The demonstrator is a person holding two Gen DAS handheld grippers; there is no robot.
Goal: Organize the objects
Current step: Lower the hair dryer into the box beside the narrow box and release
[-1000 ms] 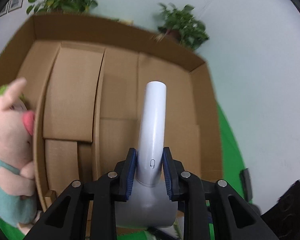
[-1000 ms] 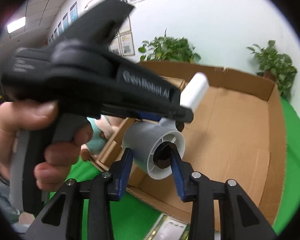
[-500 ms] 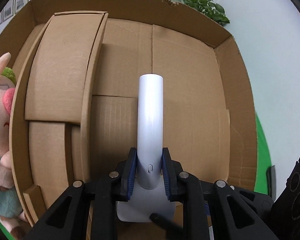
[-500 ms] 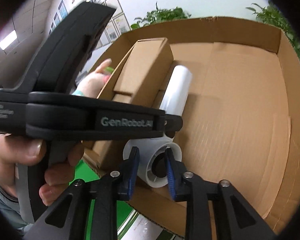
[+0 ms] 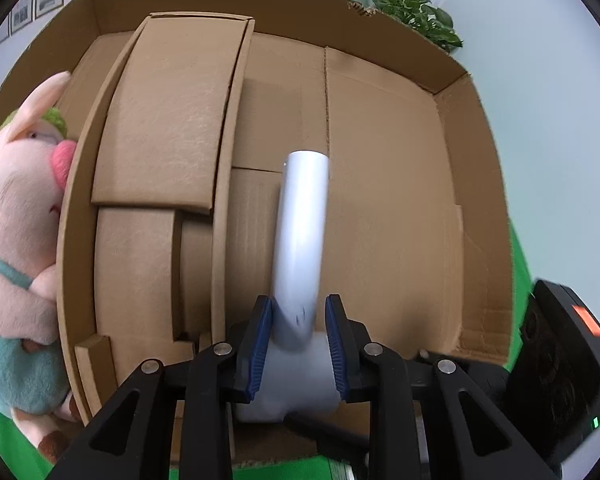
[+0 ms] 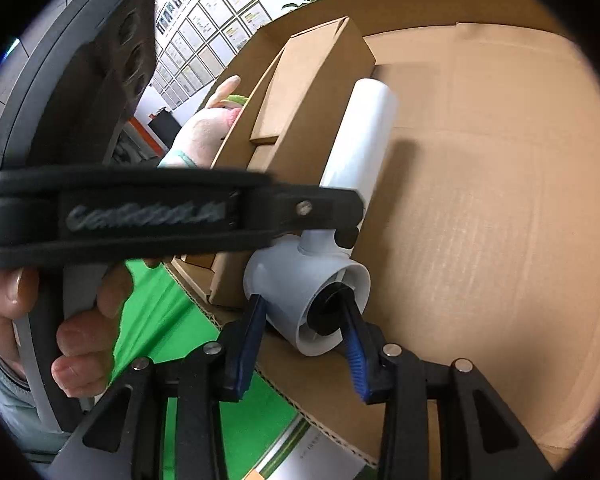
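Observation:
A white hair dryer (image 5: pixel 300 240) lies low inside the large open cardboard box (image 5: pixel 471 208). Its handle points toward the far wall. My left gripper (image 5: pixel 299 322) has its jaws parted slightly around the base of the handle, with small gaps on both sides. In the right wrist view the dryer (image 6: pixel 319 280) shows its round barrel end. My right gripper (image 6: pixel 303 324) straddles the barrel rim, one finger outside, one at the dark centre, and looks loose.
Smaller flat cardboard boxes (image 5: pixel 168 120) fill the box's left part. A pink plush pig (image 5: pixel 16 240) leans on the outside of the left wall. Green cloth (image 6: pixel 160 312) covers the table. A printed booklet (image 6: pixel 311 452) lies at the box's near edge.
Both grippers brought the hair dryer down into the box. Both sets of jaws have widened around it since half a second ago.

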